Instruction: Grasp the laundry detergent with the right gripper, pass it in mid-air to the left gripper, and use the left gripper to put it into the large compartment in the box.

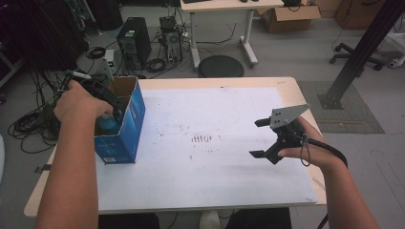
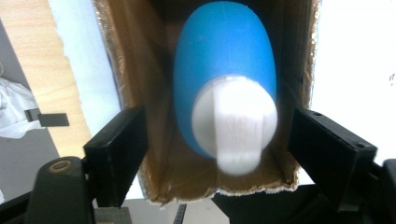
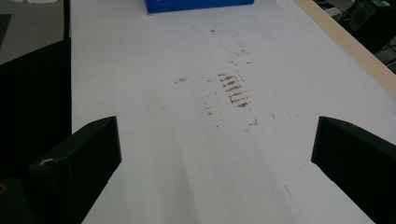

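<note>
Two grippers are at work, one in each hand. At about nine o'clock on the table, the left gripper (image 1: 113, 113) dips into the open top of one blue box (image 1: 125, 125); in the left gripper view its jaws stand spread, one on each side of the box's brown inside (image 2: 154, 140), with a gap between each jaw and the bottle. One blue bottle (image 2: 224, 70) with a white cap (image 2: 234, 122) sits inside the box, cap toward the camera and blurred. From above, the hand (image 1: 81, 102) and the box wall cover most of the bottle, leaving a small patch of blue. At about three o'clock the right gripper (image 1: 260, 138) hangs over the white sheet (image 1: 239, 167), its jaws wide apart with nothing between them. One cluster of brown smudges (image 3: 236, 91) marks the sheet near the middle. In the right gripper view the box is cut off at twelve o'clock.
</note>
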Demonstrator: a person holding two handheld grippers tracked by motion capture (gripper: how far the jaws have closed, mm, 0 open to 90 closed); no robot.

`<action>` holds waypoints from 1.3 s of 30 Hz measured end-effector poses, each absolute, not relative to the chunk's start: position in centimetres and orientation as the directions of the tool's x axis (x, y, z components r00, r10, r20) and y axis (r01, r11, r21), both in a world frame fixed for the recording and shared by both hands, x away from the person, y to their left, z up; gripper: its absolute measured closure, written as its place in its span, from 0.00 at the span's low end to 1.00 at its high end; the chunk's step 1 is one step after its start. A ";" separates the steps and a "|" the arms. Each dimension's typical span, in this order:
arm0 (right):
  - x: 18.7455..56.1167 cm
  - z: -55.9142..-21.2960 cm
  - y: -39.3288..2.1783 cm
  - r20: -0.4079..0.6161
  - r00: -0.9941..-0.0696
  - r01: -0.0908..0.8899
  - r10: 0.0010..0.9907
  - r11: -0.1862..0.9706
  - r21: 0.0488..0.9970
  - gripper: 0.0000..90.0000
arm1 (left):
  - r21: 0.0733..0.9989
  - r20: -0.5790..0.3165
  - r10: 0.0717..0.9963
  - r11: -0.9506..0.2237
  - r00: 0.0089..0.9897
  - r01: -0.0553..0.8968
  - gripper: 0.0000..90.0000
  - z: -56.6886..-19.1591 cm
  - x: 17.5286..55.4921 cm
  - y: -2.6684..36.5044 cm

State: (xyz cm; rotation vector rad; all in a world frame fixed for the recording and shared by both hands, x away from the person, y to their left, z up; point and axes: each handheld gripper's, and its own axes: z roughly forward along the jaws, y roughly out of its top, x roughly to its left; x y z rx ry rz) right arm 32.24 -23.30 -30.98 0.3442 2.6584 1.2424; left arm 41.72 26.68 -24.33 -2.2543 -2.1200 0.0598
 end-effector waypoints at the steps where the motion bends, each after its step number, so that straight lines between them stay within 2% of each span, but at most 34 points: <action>1: 32.2 -30.9 -23.3 -0.070 -0.955 0.130 0.287 0.623 0.771 0.02 | -0.058 0.004 0.998 -0.061 0.061 0.996 0.23 -24.1 41.6 26.7; 22: 31.8 -29.8 -23.4 -0.087 -0.957 0.111 0.278 0.625 0.773 0.02 | -0.041 0.003 0.996 -0.091 0.091 0.995 0.12 -20.5 40.5 26.0; 31: 31.7 -29.7 -23.4 -0.088 -0.957 0.109 0.276 0.625 0.773 0.02 | -0.036 0.010 0.992 -0.125 0.126 0.991 0.10 -19.1 40.0 24.6; 39: 31.5 -29.4 -23.4 -0.090 -0.958 0.106 0.272 0.630 0.770 0.02 | -0.026 0.023 0.983 -0.183 0.184 0.983 0.02 -18.2 39.7 22.1</action>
